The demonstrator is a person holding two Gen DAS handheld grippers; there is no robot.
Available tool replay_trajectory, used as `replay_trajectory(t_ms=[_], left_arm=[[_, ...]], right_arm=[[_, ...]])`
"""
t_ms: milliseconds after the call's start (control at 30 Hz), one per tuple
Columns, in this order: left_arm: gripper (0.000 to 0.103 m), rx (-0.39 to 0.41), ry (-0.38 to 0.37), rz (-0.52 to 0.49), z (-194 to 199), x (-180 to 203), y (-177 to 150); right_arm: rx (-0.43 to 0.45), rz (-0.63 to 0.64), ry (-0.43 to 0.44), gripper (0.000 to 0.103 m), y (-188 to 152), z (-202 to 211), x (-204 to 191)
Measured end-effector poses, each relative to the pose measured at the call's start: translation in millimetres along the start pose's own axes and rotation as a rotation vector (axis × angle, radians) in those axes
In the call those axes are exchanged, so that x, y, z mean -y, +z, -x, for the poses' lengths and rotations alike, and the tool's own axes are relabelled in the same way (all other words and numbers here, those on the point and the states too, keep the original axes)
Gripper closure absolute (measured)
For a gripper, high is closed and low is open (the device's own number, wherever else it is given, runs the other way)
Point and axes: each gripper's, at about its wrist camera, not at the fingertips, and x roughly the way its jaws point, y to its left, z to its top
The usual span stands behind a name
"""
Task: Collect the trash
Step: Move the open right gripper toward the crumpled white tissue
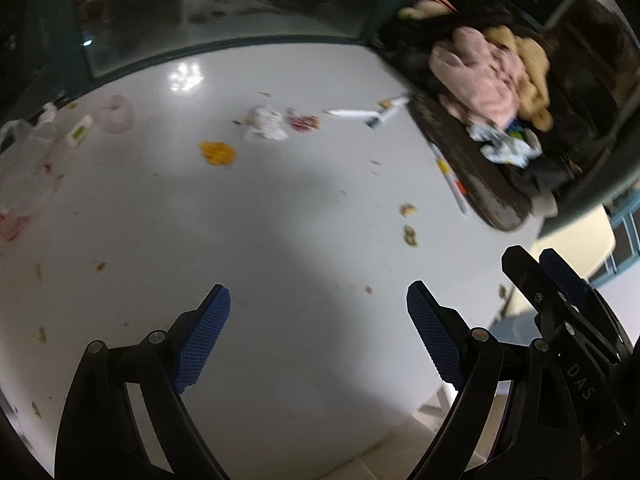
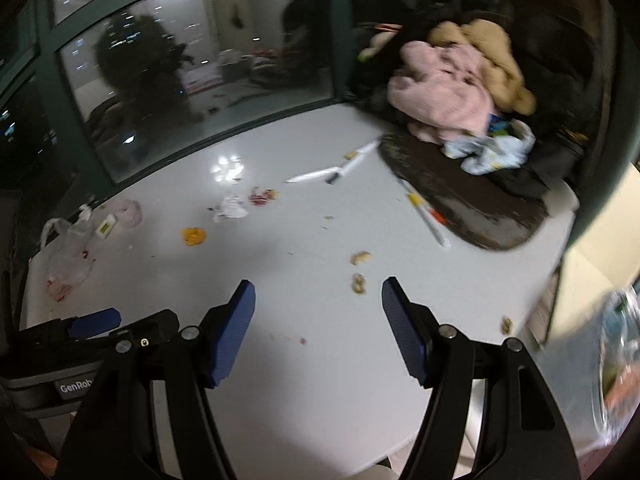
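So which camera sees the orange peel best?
The left wrist view: the orange peel looks bigger and nearer the middle of the white table. In the right wrist view it is smaller, off to the left, though still unhidden.

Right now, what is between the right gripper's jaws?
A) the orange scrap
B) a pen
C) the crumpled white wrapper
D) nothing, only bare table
D: in the right wrist view the right gripper has its jaws apart over bare white table, while the orange scrap, the crumpled white wrapper and the pen lie farther off.
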Motion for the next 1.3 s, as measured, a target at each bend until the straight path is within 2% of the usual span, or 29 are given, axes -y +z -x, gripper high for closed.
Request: replay_trajectory(t_ms=[233,533,700,833,933,1000,1100,1300], left_arm=[[0.016,0.058,0.102,0.134,4,-22,26],[0.016,0.104,0.221,0.241,-1,-12,48],[0.016,0.120,0.287,0.323,-5,-10,49],[0.016,0.131,0.333,0.415,-7,-16,37],[0.016,0.098,0.377,0.458,-11,-25,26],[0.016,0.074,0.387,0.499,-13,-35,22],[0.016,0.084,0.393,0.539,-12,-48,25],[0.016,0.091,0.399,0.454,-24,-60,56]], right_arm=[[-0.001,0.139,0.119,0.040,35,-24,-20],[-0.009,0.233,0.257,0.040,73,-59,-20],[-0.033,0.275,0.337,0.040,89,-79,-21],[-0.068,0.308,0.414,0.040,90,-94,-28],[-0.110,0.337,0.453,0.040,84,-107,-39],[-0.134,0.346,0.466,0.040,83,-112,-46],[-0.145,0.363,0.472,0.040,84,-118,-54],[-0.155,0.322,0.425,0.040,90,-132,-58]])
